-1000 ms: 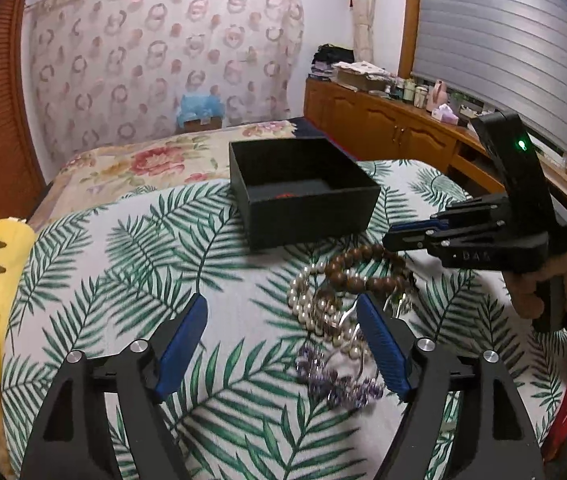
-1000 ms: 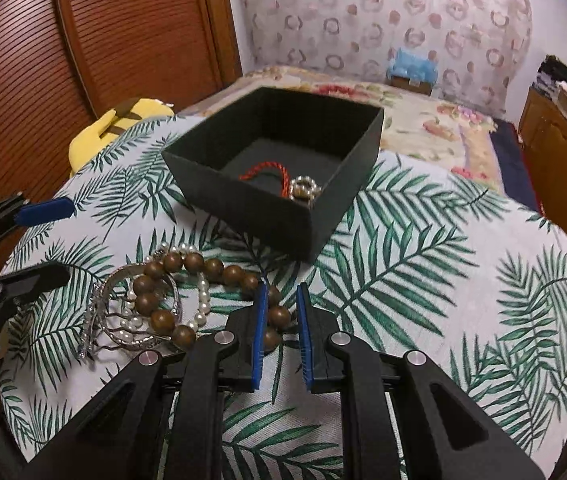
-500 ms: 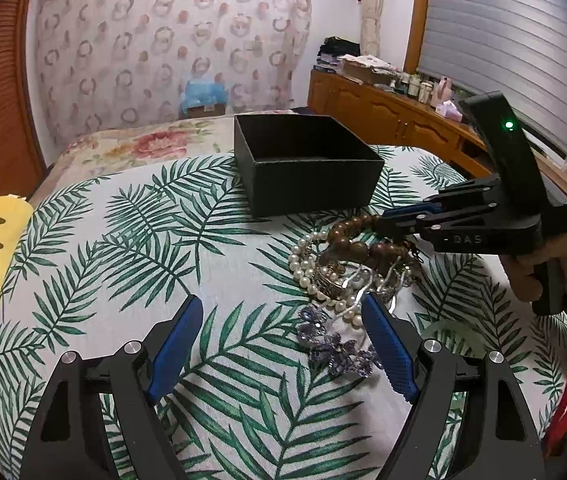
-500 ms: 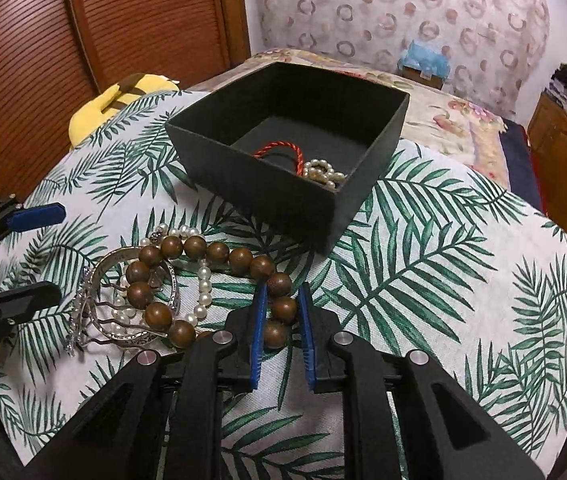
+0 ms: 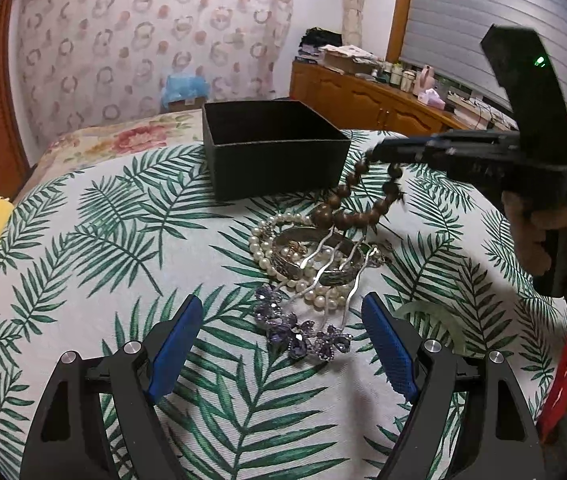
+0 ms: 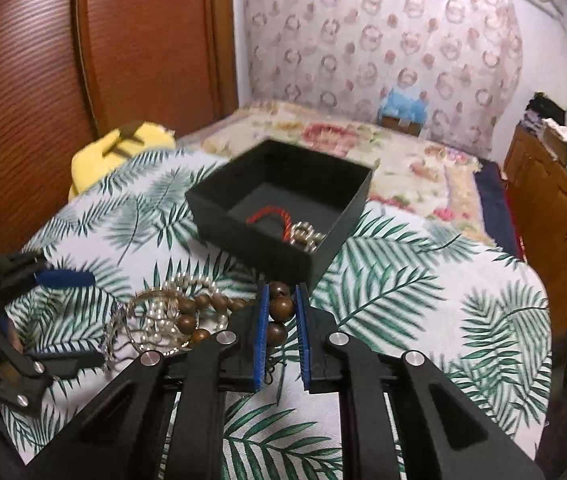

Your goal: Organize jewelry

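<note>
1. The right gripper (image 6: 282, 312) is being kept narrowed onto the wooden bead bracelet (image 6: 281, 307): its blue pads are pressing on one or two brown beads near the fingertips, with further beads showing between the fingers.
2. The left gripper (image 5: 283, 340) is being held wide, with nothing between its jaws; the purple crystal hairpin (image 5: 301, 334) is lying on the cloth in the gap between the two pads, touched by neither.
3. The bracelet is being judged light, with hard, smooth, round beads on a flexible cord, so it is likely to be drooping and swinging freely. A bead could be rolling out of flat pads, so a hold across the cord between two beads, or square on one bead, is being judged safest.
4. In the left wrist view, the bracelet's loop (image 5: 357, 200) is being seen hanging from the right gripper's tips, its lower beads being just over, or perhaps touching, the pile; which cannot be told.
5. Beneath it, the pearl strand (image 5: 261, 246) and the silver bangle (image 5: 315, 258) are lying tangled together on the leaf-print cloth (image 5: 95, 248), so snagging is being judged a risk.
6. Farther off, the black box (image 6: 283, 216) is standing open, with a red cord bracelet (image 6: 269, 216) and a pale beaded piece (image 6: 305, 236) lying inside.
</note>
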Available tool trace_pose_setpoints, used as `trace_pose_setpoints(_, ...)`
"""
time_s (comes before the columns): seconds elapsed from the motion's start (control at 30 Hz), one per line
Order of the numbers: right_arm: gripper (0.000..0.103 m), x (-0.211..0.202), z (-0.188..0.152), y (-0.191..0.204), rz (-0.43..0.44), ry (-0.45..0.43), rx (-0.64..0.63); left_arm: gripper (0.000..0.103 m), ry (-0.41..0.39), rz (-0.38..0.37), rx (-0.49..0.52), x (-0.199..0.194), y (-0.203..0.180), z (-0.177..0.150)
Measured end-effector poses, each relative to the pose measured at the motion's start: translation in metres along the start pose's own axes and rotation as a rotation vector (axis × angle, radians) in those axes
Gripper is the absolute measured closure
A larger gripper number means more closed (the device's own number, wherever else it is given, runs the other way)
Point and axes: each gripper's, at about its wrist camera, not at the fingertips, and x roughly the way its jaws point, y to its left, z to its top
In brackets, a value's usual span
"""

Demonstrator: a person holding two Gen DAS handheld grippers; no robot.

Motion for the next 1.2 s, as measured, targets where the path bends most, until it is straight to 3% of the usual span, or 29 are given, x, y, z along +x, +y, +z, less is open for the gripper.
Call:
trace_pose_setpoints(0.23,0.088,-0.015,-0.003,-0.011,-0.017,-0.039,0.035,0.025,0.025,-0.012,0.008,0.008,-0.004,-0.001)
trace_pose_setpoints(0.67,0.088,-0.012,-0.020,-0.011,-0.013,-0.033,0.052,0.025,0.073,-0.038,0.018,0.023,-0.008,0.002)
trace_pose_setpoints(0.73,0.088,-0.012,-0.021,-0.012,-0.010,-0.034,0.055,0.029,0.071,-0.039,0.027,0.022,-0.010,0.001)
trace_pose_setpoints(0.8,0.088,-0.011,-0.022,-0.012,-0.009,-0.032,0.058,0.043,0.078,-0.040,0.029,0.022,-0.010,0.000)
trace_pose_setpoints(0.87,0.088,-0.009,-0.023,-0.012,-0.008,-0.029,0.059,0.050,0.078,-0.036,0.026,0.022,-0.009,-0.001)
trace_pose_setpoints(1.2,0.088,-0.008,-0.024,-0.011,-0.009,-0.024,0.058,0.051,0.051,-0.021,0.039,0.007,-0.011,-0.003)
